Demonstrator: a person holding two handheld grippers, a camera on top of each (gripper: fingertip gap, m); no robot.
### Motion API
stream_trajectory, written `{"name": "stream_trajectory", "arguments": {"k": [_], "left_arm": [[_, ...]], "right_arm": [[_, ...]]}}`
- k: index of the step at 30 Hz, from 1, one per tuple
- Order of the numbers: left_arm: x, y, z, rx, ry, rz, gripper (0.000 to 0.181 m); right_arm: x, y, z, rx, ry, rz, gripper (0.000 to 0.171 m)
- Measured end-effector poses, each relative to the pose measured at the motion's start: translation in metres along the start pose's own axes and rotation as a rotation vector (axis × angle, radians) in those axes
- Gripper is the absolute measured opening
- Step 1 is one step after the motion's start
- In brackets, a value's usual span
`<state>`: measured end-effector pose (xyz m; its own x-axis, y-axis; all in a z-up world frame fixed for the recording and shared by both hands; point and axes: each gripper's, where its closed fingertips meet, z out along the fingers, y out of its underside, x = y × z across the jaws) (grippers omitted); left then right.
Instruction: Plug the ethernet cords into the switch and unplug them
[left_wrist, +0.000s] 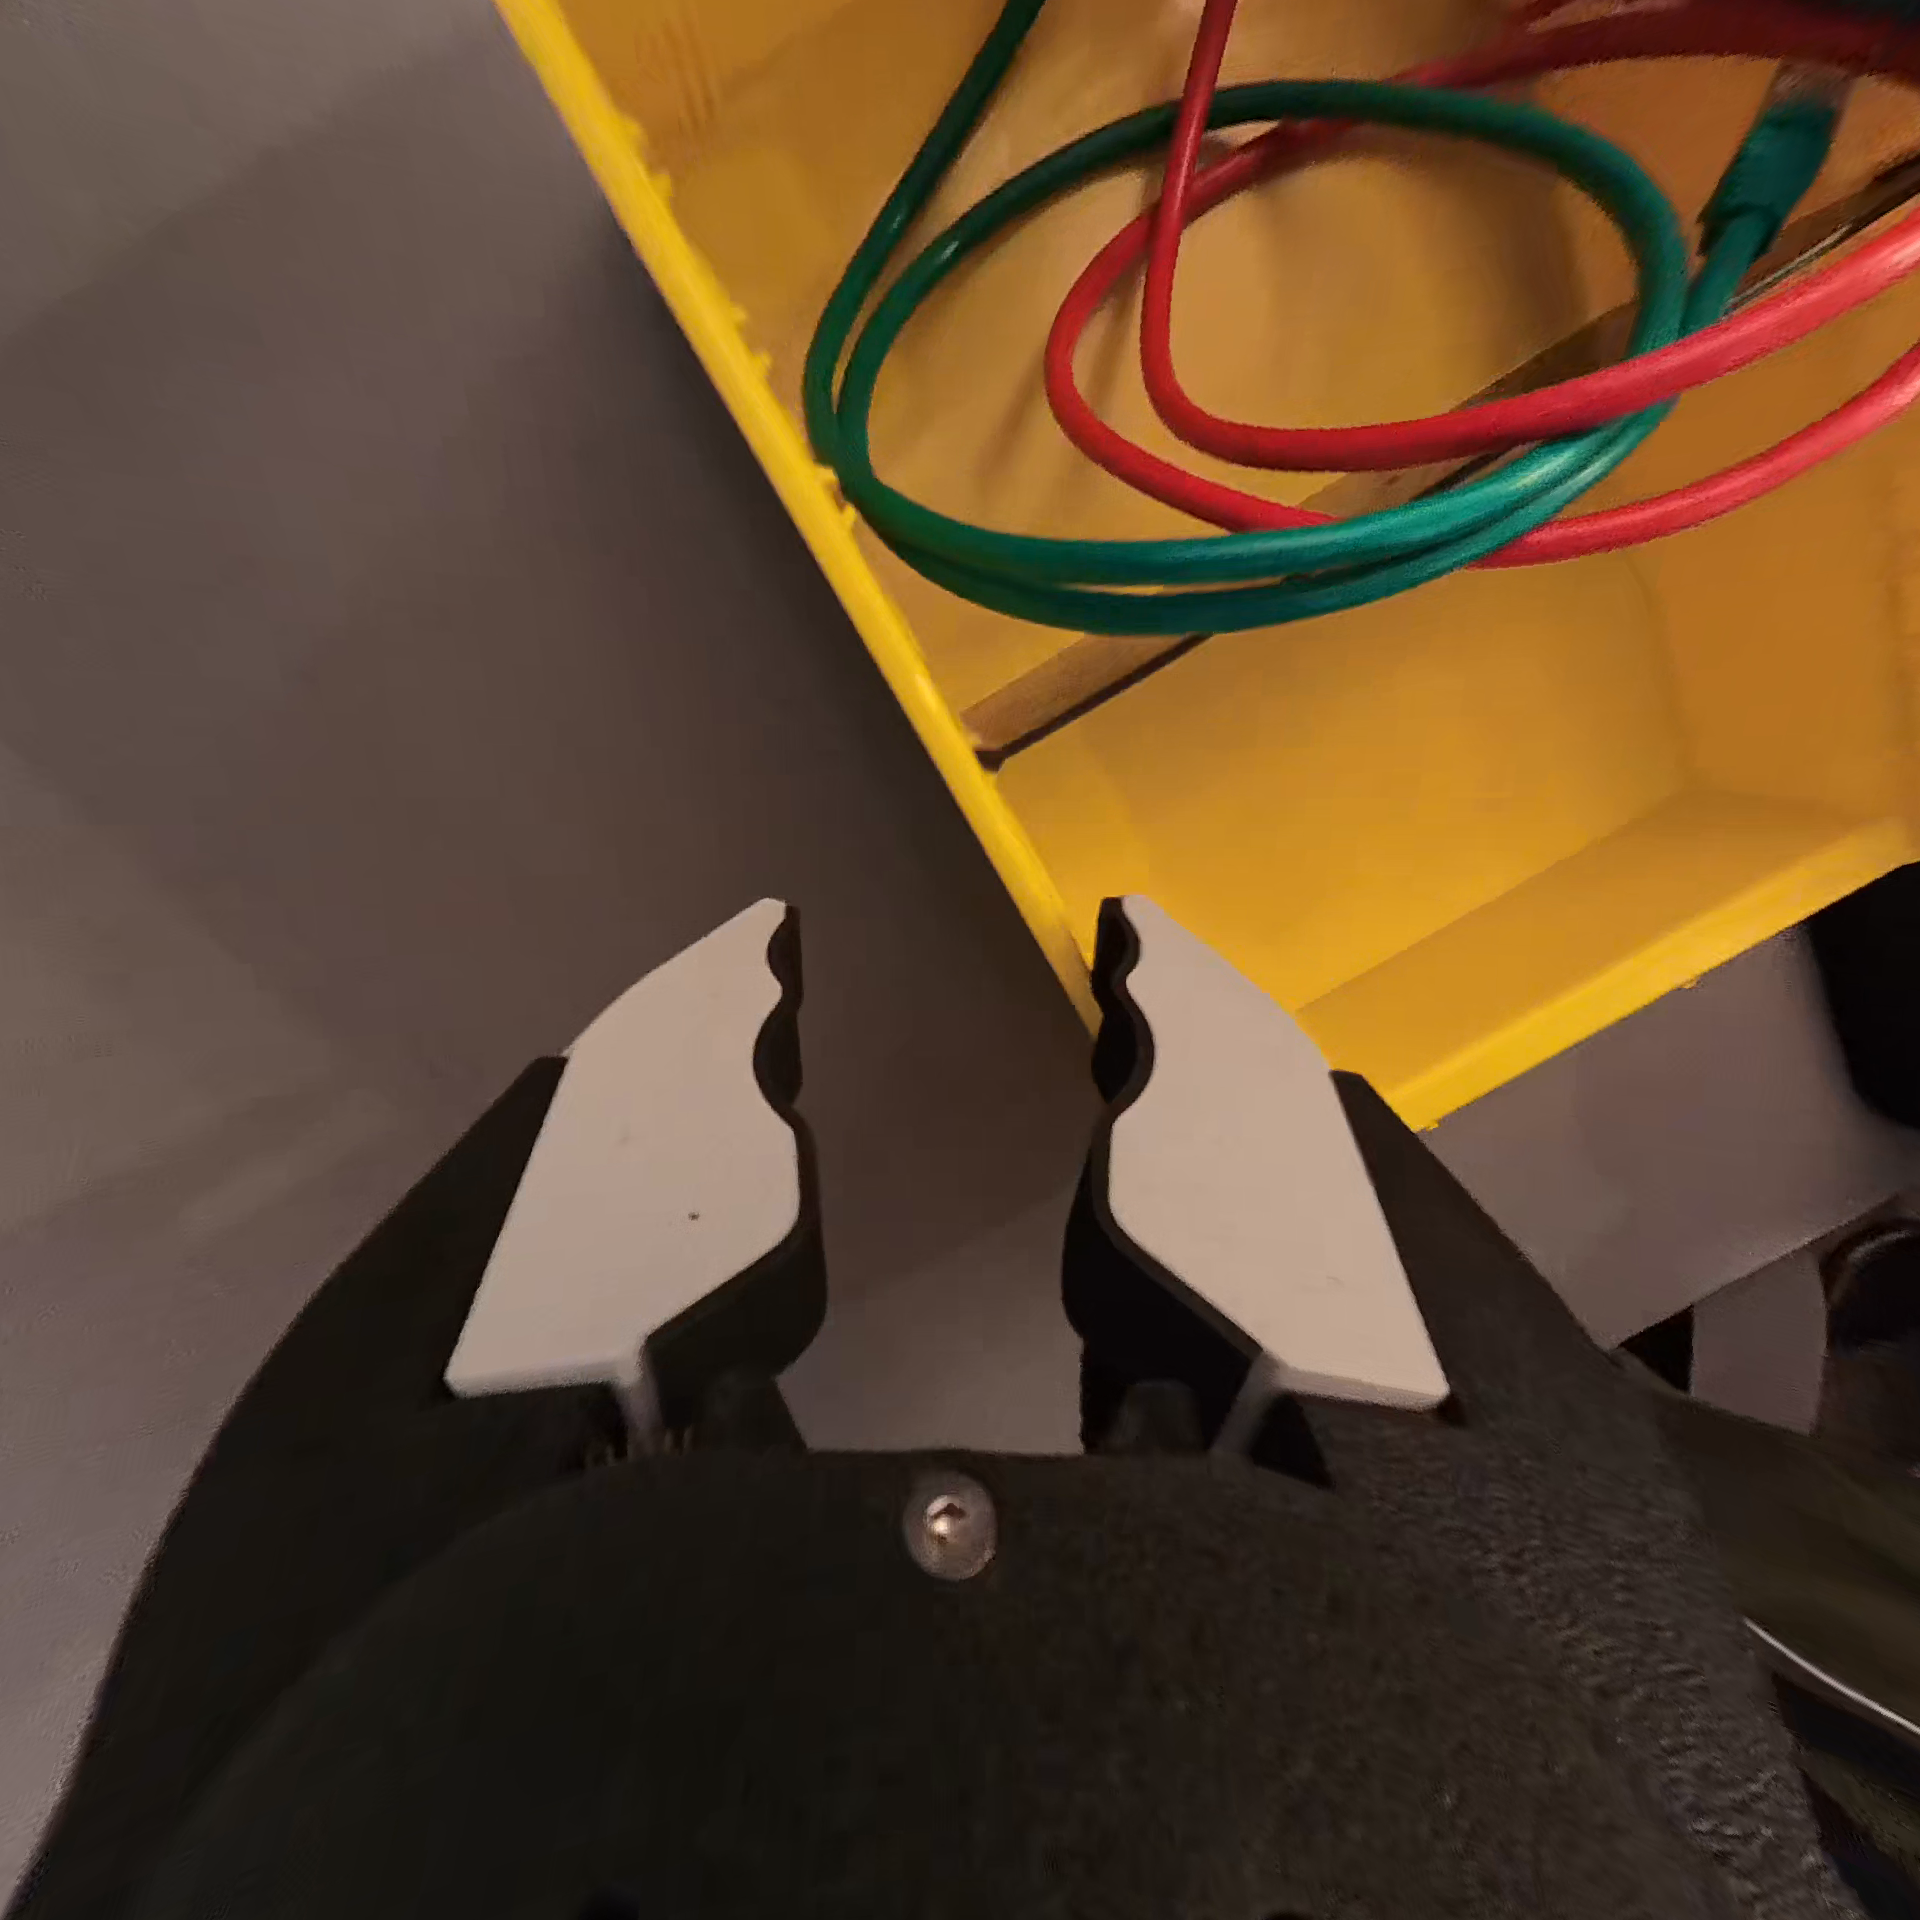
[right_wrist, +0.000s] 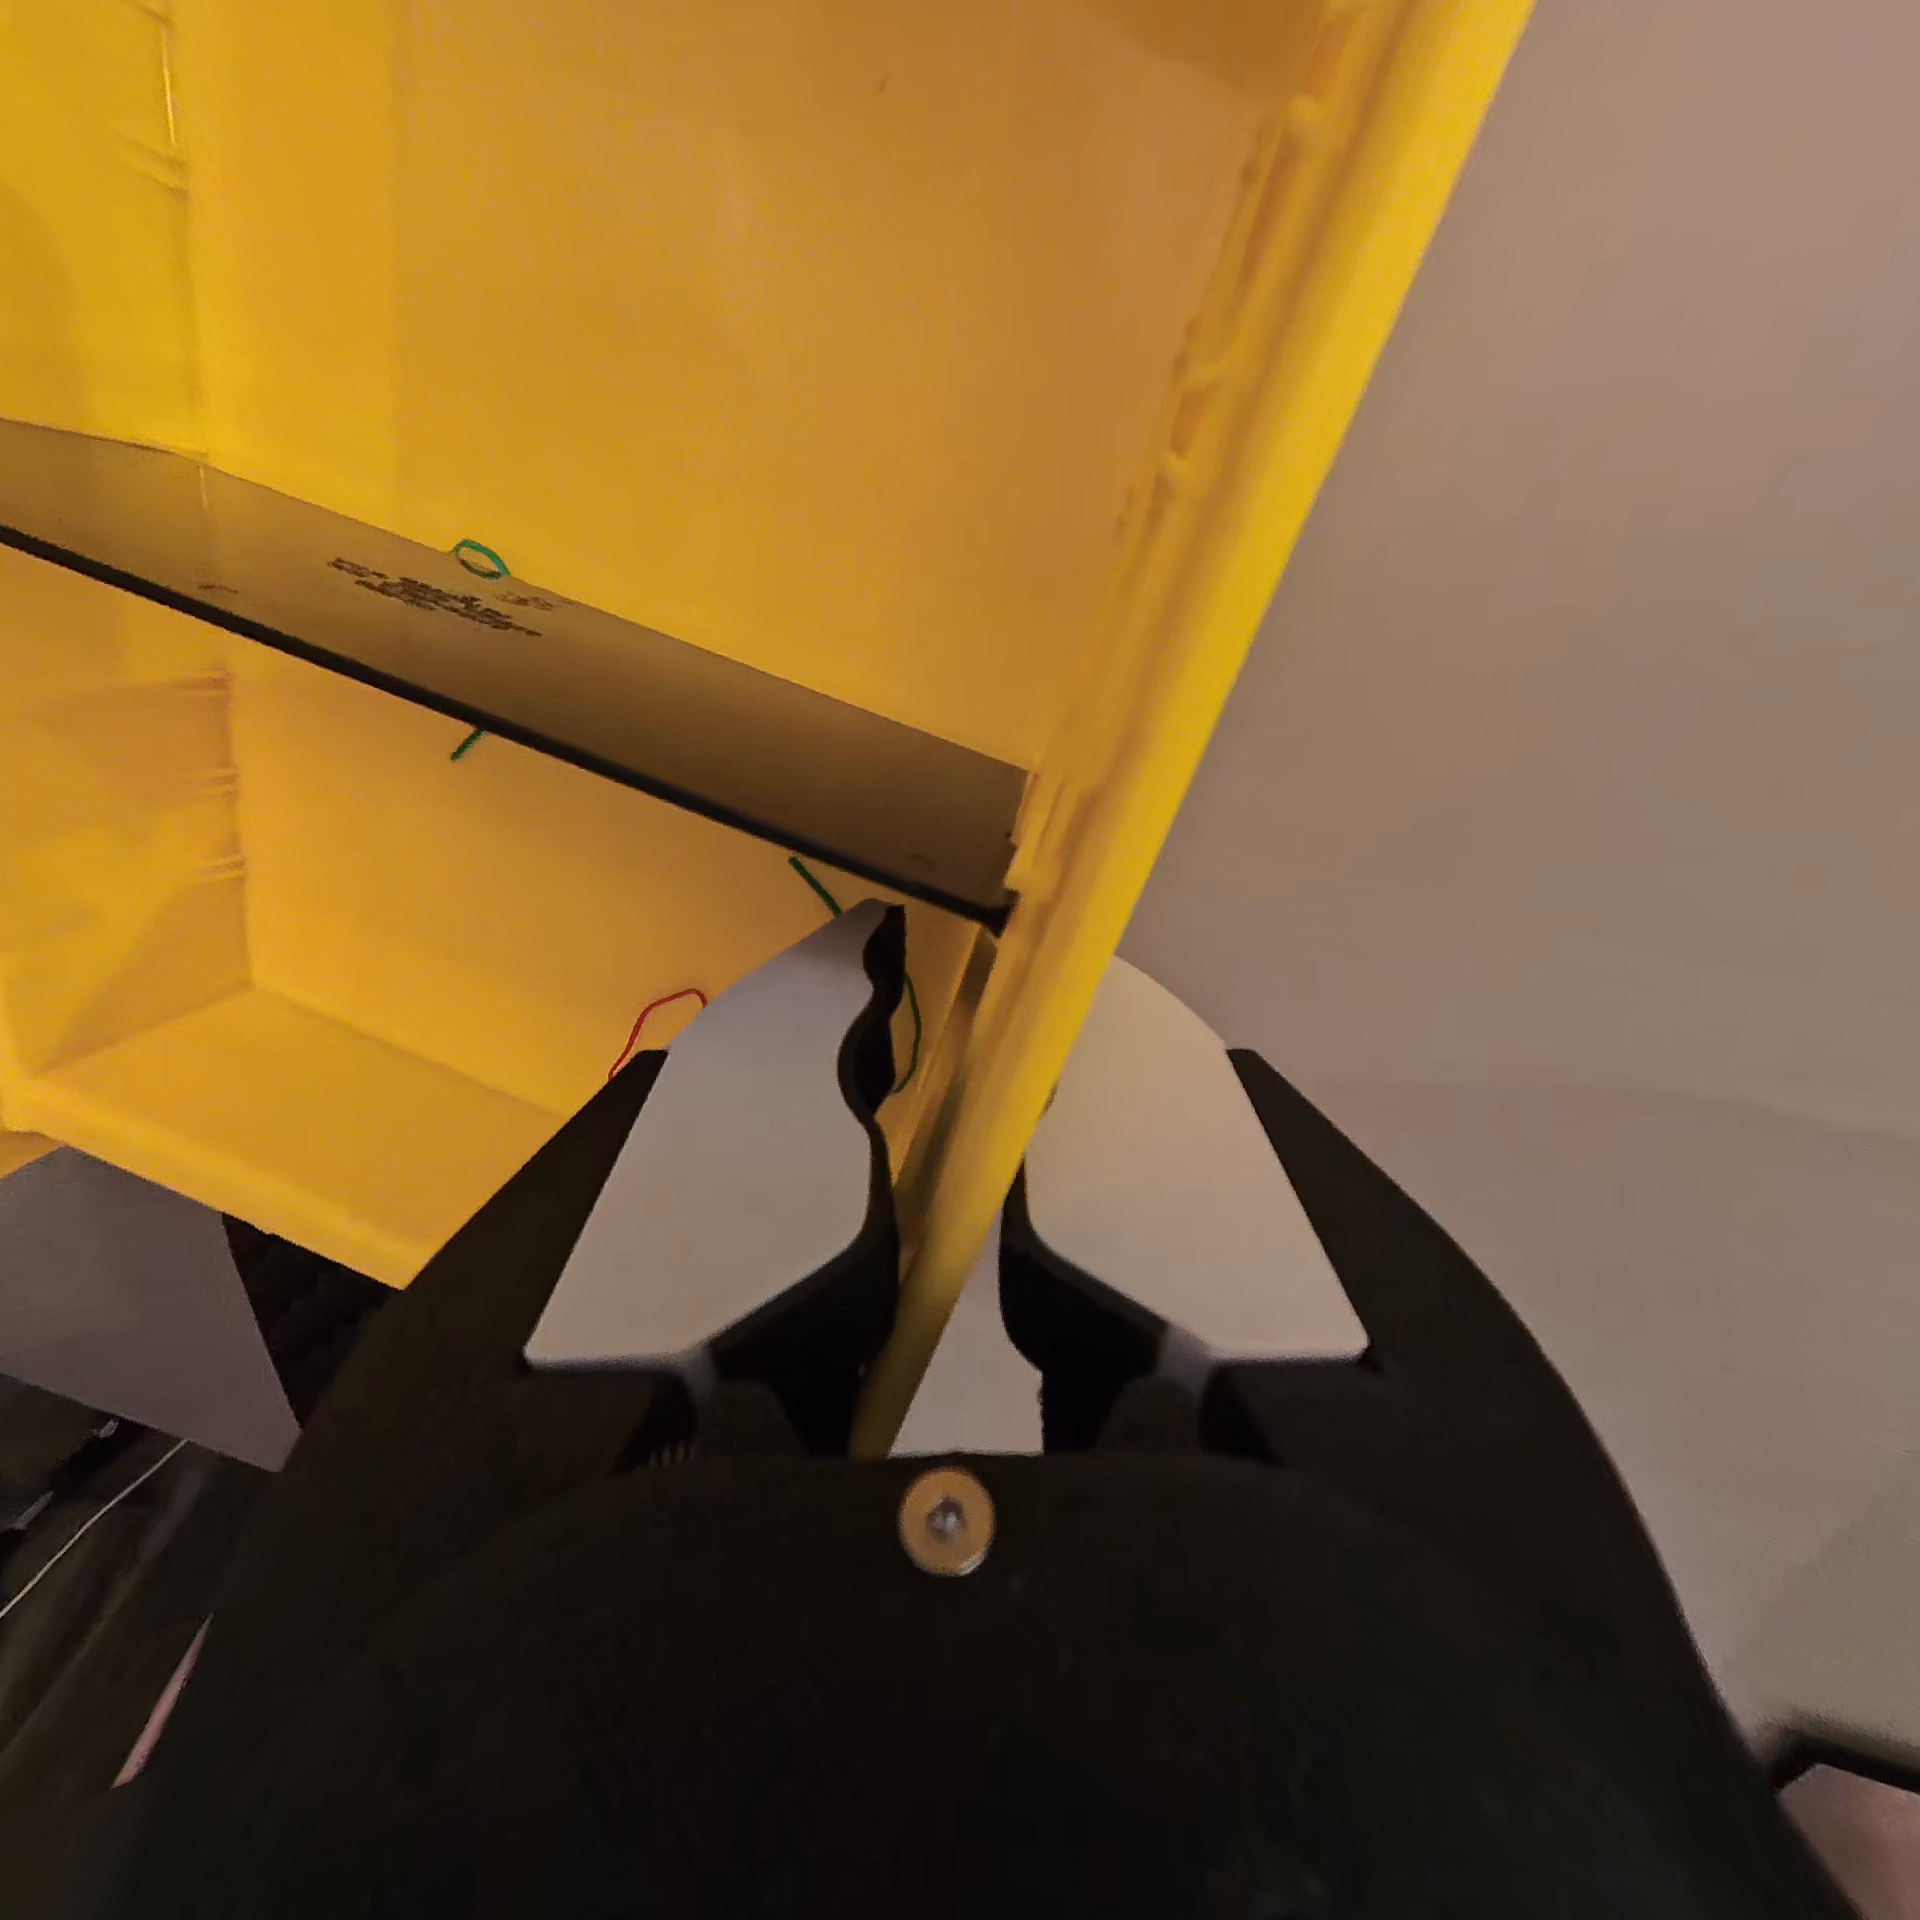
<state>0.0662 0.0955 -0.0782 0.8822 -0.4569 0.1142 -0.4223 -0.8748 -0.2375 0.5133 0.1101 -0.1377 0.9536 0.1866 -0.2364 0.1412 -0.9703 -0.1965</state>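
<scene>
A green ethernet cord (left_wrist: 1195, 566) and a red ethernet cord (left_wrist: 1351, 442) lie coiled together in a yellow bin (left_wrist: 1455, 831). The green cord's plug (left_wrist: 1766, 156) lies at the far right. My left gripper (left_wrist: 951, 935) is open and empty just outside the bin's near corner, its right finger (left_wrist: 1216, 1143) against the rim. My right gripper (right_wrist: 997, 935) straddles the bin's side wall (right_wrist: 1195, 520), with the left finger (right_wrist: 769, 1091) inside and the right finger (right_wrist: 1164, 1174) outside, and is shut on the wall. I see no switch clearly in either view.
A dark divider plate (right_wrist: 623, 686) crosses the bin; it also shows in the left wrist view (left_wrist: 1081, 691). Thin green and red strands (right_wrist: 655, 1023) lie on the bin floor. The bin stands on a grey table (left_wrist: 364, 623). Dark objects (left_wrist: 1860, 997) sit beyond the bin's near edge. The tips of one gripper are about 45 cm away from the tips of the other.
</scene>
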Motion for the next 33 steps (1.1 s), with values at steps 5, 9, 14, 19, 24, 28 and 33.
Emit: {"name": "stream_trajectory", "arguments": {"k": [5, 9, 14, 19, 24, 28, 33], "left_arm": [[0.012, -0.01, 0.013, -0.066, -0.003, 0.028, 0.013], [0.006, -0.008, 0.012, -0.13, -0.009, 0.075, 0.009], [-0.026, 0.001, 0.006, -0.183, -0.039, -0.008, 0.006], [-0.082, 0.017, -0.006, -0.135, -0.064, -0.1, 0.003], [-0.137, 0.046, -0.021, -0.034, -0.033, -0.263, 0.004], [-0.186, 0.074, -0.035, 0.021, -0.083, -0.363, 0.004], [-0.229, 0.107, -0.049, 0.051, -0.111, -0.49, 0.004]], "right_arm": [[0.0, 0.003, -0.001, -0.012, 0.034, -0.048, 0.016], [-0.005, 0.004, 0.0, -0.028, 0.029, -0.069, 0.016], [-0.028, -0.006, 0.004, -0.06, -0.014, -0.103, 0.019], [-0.057, -0.02, 0.013, -0.1, -0.058, -0.111, 0.021], [-0.089, -0.032, 0.016, -0.134, -0.083, -0.104, 0.023], [-0.102, -0.038, 0.021, -0.143, -0.063, -0.123, 0.02], [-0.091, -0.041, 0.023, -0.125, -0.06, -0.064, 0.017]]}}
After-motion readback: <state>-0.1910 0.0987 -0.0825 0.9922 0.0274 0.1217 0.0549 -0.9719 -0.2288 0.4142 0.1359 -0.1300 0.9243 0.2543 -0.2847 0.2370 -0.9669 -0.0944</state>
